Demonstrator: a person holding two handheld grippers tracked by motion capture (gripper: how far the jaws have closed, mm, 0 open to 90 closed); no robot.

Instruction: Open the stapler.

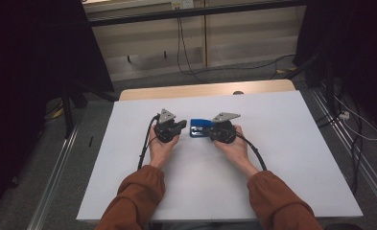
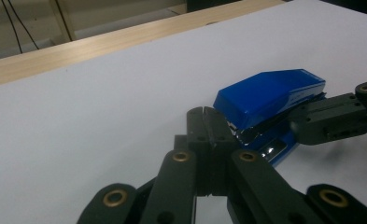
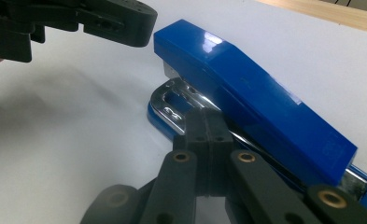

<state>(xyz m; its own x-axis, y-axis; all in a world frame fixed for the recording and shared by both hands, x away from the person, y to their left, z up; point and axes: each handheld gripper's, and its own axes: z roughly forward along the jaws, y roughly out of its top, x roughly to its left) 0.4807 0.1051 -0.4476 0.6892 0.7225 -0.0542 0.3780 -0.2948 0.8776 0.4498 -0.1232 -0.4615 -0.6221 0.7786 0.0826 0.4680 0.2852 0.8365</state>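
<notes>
now both closed claws, left claw (image 2: pixel 204 122) and right claw (image 3: pixel 208 122), flank the blue stapler (image 3: pixel 260 112).

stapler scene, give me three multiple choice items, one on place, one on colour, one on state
1. Where does the blue plastic stapler lie?
A. between the two grippers
B. at the table's far edge
C. on the floor

2. What colour is the table's cover sheet?
A. green
B. white
C. red

3. How do the left gripper's jaws stand?
A. wide open
B. shut together
C. clamped on a cable

Answers: 1 A, the high view shows it between the left gripper and the right gripper. 2 B, the sheet is plain white. 3 B, the left gripper view shows its jaws pressed together, holding nothing.
</notes>
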